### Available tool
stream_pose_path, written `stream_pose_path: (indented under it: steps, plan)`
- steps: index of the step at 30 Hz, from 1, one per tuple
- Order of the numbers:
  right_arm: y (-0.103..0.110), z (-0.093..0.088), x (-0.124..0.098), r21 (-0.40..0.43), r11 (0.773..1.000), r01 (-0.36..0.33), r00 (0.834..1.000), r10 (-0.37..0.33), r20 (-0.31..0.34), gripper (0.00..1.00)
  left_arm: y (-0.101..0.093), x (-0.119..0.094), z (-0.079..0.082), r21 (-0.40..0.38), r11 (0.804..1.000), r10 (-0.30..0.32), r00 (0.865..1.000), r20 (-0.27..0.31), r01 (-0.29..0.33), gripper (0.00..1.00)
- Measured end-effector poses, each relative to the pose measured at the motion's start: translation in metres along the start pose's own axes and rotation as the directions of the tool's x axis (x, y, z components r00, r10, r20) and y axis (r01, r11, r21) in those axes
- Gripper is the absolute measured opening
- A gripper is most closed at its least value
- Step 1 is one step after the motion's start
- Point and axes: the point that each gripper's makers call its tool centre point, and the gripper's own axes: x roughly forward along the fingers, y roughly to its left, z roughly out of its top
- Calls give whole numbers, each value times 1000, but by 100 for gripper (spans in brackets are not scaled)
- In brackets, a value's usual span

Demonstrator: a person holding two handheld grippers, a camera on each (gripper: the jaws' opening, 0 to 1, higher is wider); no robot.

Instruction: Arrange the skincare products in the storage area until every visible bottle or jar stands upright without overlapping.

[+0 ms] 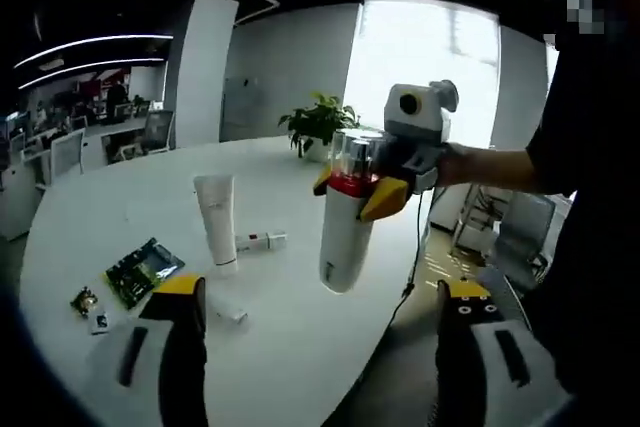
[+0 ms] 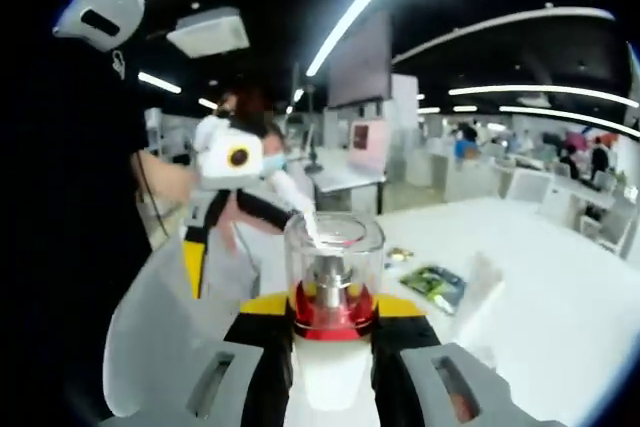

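My right gripper is clamped on a white pump bottle with a clear cap, held above the white table. My left gripper is wide open, holding nothing. A white tube stands nearby; its label is unreadable.

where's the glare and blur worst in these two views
Left gripper view: the window is blown out white, and the table edge bows from fisheye. Right gripper view: the bottle held in the right gripper is sharp, while the left gripper behind it is smeared with blur.
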Motion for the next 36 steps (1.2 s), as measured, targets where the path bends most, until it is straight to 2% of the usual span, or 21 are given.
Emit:
stream_pose_path:
  steps: [7,10,14,25,30,32,36]
  plan:
    - [-43,-29,1,8,999,43,999,-43,-17,20,30,-4,-15,-41,992,115,993,-28,-116,98]
    - [-58,-36,3,4,999,54,998,-54,-19,20,38,-4,-17,-72,989,130,991,-13,-131,99]
    - [-80,-48,7,7,998,60,998,-60,-17,20,57,-4,-26,-108,975,191,981,-19,-192,99]
    - [-119,-75,27,6,999,46,998,-46,-32,20,76,-2,-34,-192,950,245,969,-25,-246,99]
    - [-133,-78,34,6,999,41,999,-40,-25,20,84,0,-33,-207,942,264,964,-28,-263,99]
    - [-150,-81,35,-2,999,37,999,-37,-28,20,85,1,-32,-212,942,263,965,-25,-262,99]
    - [-160,-79,36,-6,999,37,999,-37,-16,20,90,4,-30,-213,939,271,962,-24,-270,99]
